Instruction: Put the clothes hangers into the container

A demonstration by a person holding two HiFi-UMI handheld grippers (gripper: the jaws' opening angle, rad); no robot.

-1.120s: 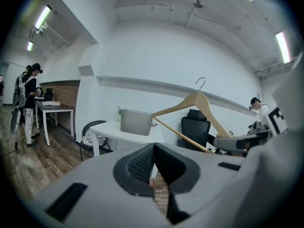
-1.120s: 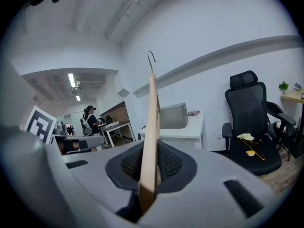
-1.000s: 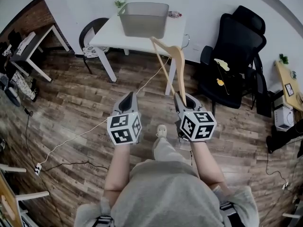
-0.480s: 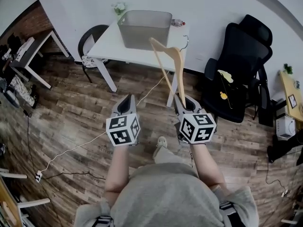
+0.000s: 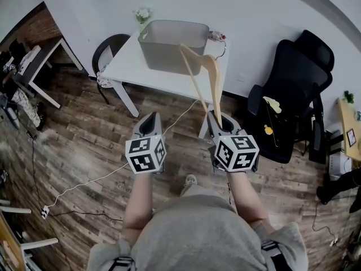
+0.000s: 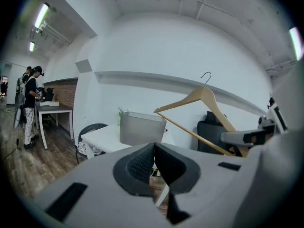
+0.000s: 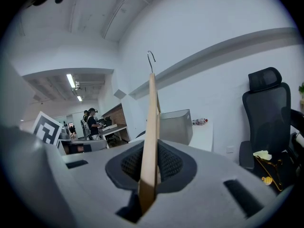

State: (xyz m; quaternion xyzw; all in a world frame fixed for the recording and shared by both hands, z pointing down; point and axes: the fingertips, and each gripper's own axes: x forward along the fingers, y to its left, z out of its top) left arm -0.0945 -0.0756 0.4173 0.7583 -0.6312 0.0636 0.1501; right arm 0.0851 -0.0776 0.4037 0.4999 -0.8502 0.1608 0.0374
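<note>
My right gripper (image 5: 219,119) is shut on the end of a wooden clothes hanger (image 5: 206,75), which stands up and forward from the jaws with its metal hook (image 5: 222,47) on top. In the right gripper view the hanger (image 7: 150,141) rises edge-on between the pads. My left gripper (image 5: 150,123) is shut with nothing in it, level with the right one. The grey plastic container (image 5: 171,39) stands on a white table (image 5: 128,57) ahead. It also shows in the left gripper view as the container (image 6: 141,128), beside the hanger (image 6: 203,114).
A black office chair (image 5: 293,95) with yellow items on its seat stands right of the table. A dark round chair (image 5: 107,51) sits at the table's left. A white cable (image 5: 93,180) runs across the wooden floor. Two people (image 6: 29,103) stand by a far desk.
Both grippers and the person have moved forward toward the white table; the container and table now lie closer. The hanger stays in the right gripper, unchanged in pose.
</note>
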